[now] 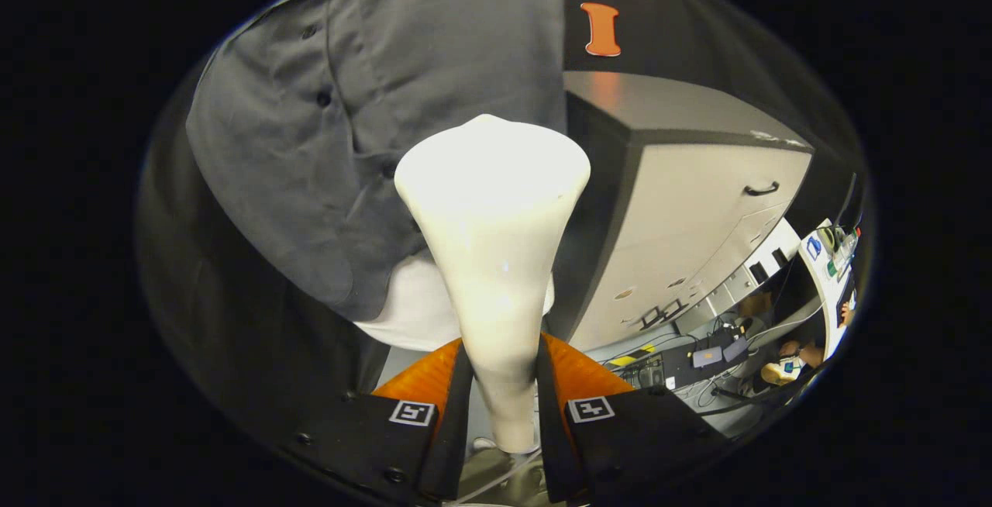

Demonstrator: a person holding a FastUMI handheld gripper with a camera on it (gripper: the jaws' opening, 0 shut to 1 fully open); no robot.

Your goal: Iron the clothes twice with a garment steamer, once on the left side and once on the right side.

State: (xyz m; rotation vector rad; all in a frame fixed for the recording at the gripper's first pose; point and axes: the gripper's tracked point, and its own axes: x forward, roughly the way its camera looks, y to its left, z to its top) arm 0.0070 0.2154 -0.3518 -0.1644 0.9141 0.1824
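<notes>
Got my jaws clamped on the steamer (496, 259) handle, both sides pressing it, dead centre of the frame. Its head sits against the grey shirt (364, 104) hanging upper left. Grip's low on the handle, so it could twist mid-stroke.

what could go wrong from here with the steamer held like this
1. The gripper is shut on the steamer's narrow, smooth handle; the wide head sits well beyond the fingers, so it might tilt or slip in the grip.
2. The head is at the shirt by the button placket; it could snag a button or bunch the cloth.
3. The cabinet stands close beside the shirt; a sideways sweep might knock it.
</notes>
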